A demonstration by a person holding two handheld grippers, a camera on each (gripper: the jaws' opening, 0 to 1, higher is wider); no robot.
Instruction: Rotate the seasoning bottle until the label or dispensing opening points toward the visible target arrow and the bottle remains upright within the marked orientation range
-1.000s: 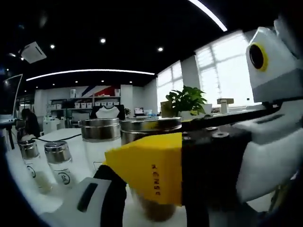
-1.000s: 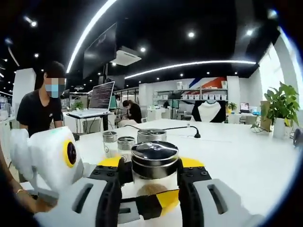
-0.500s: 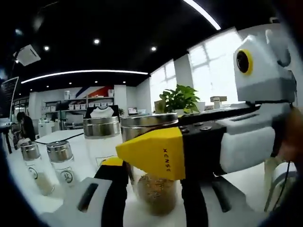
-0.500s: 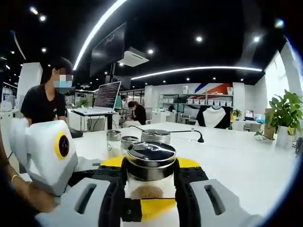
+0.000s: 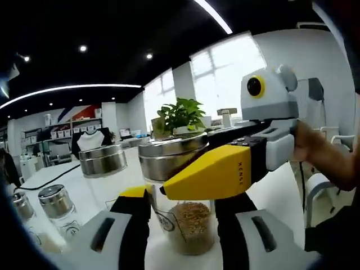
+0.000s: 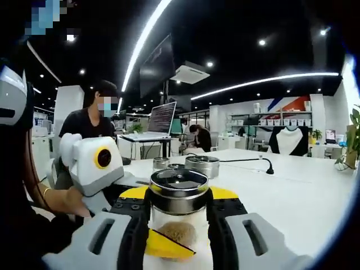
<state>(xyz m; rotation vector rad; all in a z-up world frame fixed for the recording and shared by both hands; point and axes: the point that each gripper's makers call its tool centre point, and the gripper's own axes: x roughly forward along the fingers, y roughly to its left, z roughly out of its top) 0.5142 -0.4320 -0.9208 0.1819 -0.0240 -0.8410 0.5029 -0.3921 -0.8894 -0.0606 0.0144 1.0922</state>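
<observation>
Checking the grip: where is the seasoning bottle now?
The seasoning bottle stands upright on the white table, centred in both views, between the right gripper and left gripper.

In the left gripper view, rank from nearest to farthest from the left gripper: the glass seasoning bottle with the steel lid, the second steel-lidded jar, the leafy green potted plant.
1. The glass seasoning bottle with the steel lid, between the left gripper fingers.
2. The second steel-lidded jar, just behind, to the left.
3. The leafy green potted plant, far back by the windows.
</observation>
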